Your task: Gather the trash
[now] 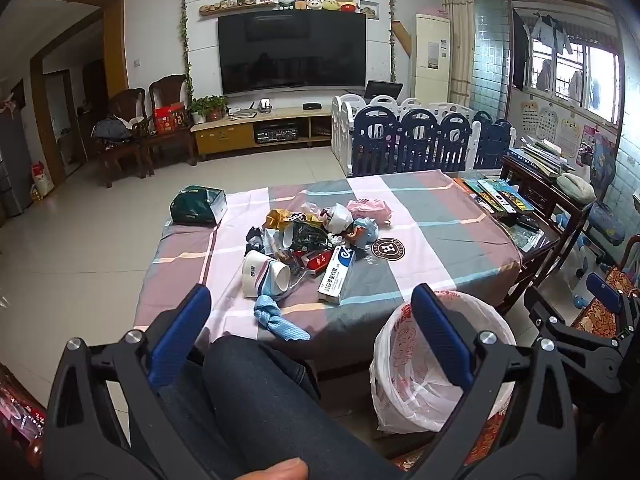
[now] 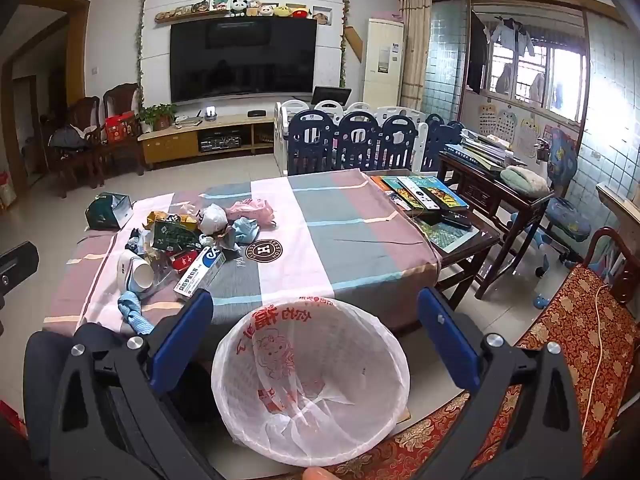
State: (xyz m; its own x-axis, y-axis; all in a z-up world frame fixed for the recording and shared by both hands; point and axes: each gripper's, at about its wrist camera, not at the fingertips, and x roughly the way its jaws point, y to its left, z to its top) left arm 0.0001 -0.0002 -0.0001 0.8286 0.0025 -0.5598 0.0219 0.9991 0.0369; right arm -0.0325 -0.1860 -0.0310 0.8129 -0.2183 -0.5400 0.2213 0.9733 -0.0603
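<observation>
My left wrist cam: looks forward-down past my knee toward table, mid-range. My right wrist cam: same heading, nearer bin. Both share table, trash pile, bin.

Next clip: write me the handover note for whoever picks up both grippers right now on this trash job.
Left gripper: open, empty, held above the lap.
Right gripper: open, empty, over the bin.
Trash pile lies on the tablecloth: paper cup, toothpaste box, blue cloth, wrappers.
Lined bin stands on the floor by the table's near edge and looks empty.
Done: nothing yet.
Left: move every piece into the bin.
</observation>
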